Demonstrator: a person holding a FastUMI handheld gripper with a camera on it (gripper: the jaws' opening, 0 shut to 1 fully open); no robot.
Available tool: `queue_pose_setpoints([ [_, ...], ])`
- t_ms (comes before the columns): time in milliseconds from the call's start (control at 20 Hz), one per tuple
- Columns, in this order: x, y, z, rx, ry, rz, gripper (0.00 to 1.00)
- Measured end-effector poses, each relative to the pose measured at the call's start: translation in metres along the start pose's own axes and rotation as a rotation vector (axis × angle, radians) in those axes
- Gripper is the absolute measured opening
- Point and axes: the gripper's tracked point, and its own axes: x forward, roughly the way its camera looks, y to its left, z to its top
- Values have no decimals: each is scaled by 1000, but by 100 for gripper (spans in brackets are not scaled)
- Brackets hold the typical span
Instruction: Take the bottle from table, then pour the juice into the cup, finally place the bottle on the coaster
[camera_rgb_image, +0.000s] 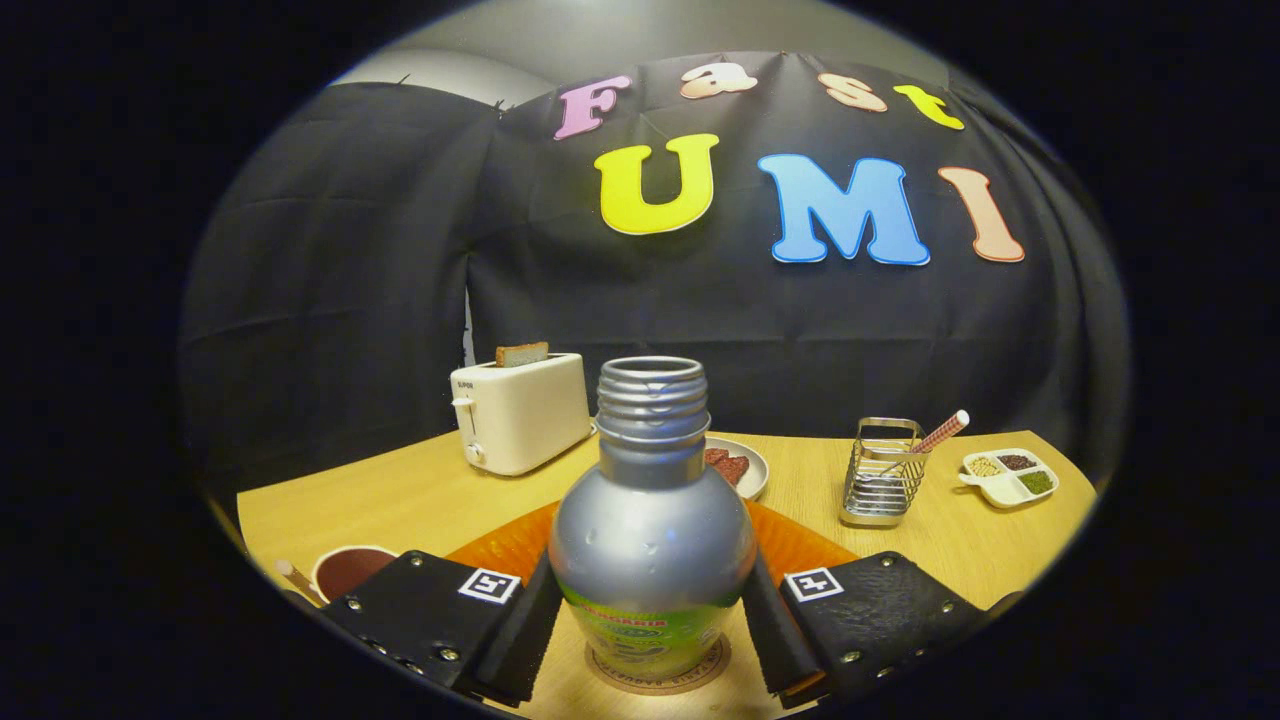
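Claw (650, 615) clamped on upright bottle (650, 530) standing on coaster (655, 680); cup (345, 570) left, toaster (520, 412) beyond.

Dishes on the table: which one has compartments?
The white tray beyond the wire rack, split into sections; the round plate behind the bottle, held between the fingers, is undivided.

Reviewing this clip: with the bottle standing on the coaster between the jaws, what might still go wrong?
1. The bottle has no cap; a snag as the gripper lets go could tip it and spill any juice left.
2. It seems to sit on the coaster, but the jaws hug both sides, so pulling back crooked could drag it off.
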Motion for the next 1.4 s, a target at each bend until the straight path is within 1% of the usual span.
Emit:
queue_pose_setpoints([
  [200, 4, 5, -8, -5, 2, 1, 81],
  [400, 8, 9, -5, -40, -14, 0, 81],
  [600, 10, 6, -6, -20, -23, 1, 81],
  [750, 8, 2, -7, -34, -23, -10, 84],
  [800, 5, 1, -1, -41, -36, -17, 84],
  [900, -3, -5, 13, -13, -65, -36, 98],
  [1000, -19, -9, 39, 53, -111, -39, 99],
  [1100, -43, -23, 69, 90, -139, -77, 98],
  [1200, -67, -33, 100, 100, -168, -86, 98],
  [1400, -119, -79, 144, 74, -183, -179, 99],
])
